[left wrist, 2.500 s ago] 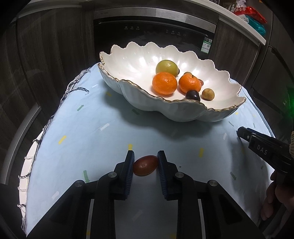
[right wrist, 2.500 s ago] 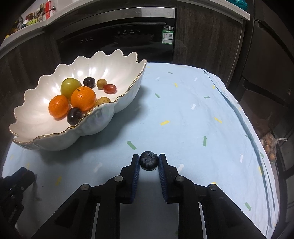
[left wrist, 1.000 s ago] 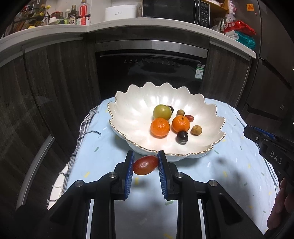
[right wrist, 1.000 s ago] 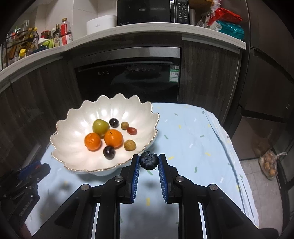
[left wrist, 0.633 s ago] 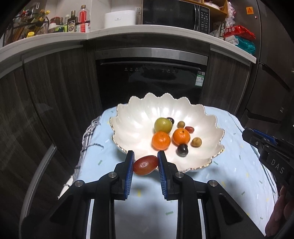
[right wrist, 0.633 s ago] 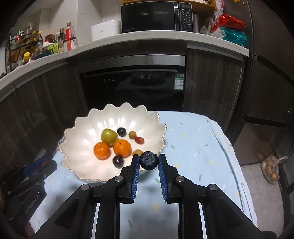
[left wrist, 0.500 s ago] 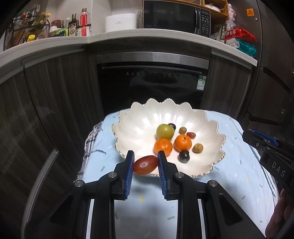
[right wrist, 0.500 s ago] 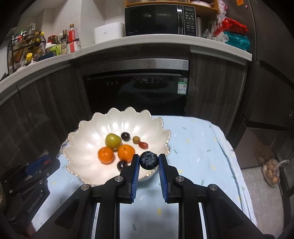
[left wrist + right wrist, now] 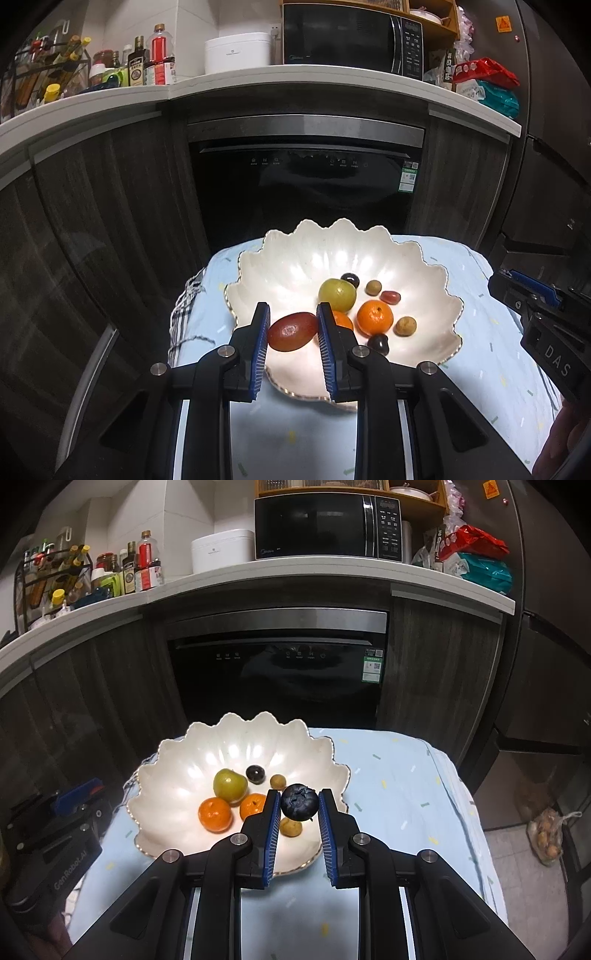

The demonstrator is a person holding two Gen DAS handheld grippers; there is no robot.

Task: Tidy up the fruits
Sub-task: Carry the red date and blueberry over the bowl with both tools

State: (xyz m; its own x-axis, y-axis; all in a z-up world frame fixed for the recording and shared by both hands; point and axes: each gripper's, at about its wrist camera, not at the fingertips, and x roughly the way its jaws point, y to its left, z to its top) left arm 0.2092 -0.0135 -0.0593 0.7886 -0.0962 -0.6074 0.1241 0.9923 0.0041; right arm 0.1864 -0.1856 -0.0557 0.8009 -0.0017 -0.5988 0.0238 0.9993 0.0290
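The left tool (image 9: 291, 332) is clenched on a reddish-brown oval fruit (image 9: 292, 331), pinched at its 2 ends between the blue pads, and it hangs over the near left part of the white scalloped bowl (image 9: 280, 266). The right tool (image 9: 297, 806) is clenched on a dark blueberry (image 9: 299, 801), held by a narrow patch on each side, above the near right part of the same bowl (image 9: 177, 771). The bowl sits on a table covered with a pale blue cloth (image 9: 399, 794) and already holds a green fruit (image 9: 337, 294), 2 oranges, 1 of them (image 9: 375, 317) in plain sight, and several small dark and tan pieces.

The main risk looks to be the release. Both fruits are round and smooth, and the bowl's inside slopes steeply toward the middle, so a drop from this height would likely send either 1 rolling into the pile or bouncing over the low gold rim onto the cloth and off the table's edge. The blueberry is soft; a tighter squeeze could burst it, while a looser one lets it slip out early. The oval fruit, gripped end to end, may pivot and squirt sideways.

The 2 tools also work close together over 1 bowl, with the right tool's body (image 9: 539, 325) near the bowl's right rim, so a careless descent could knock the rim or make them collide.
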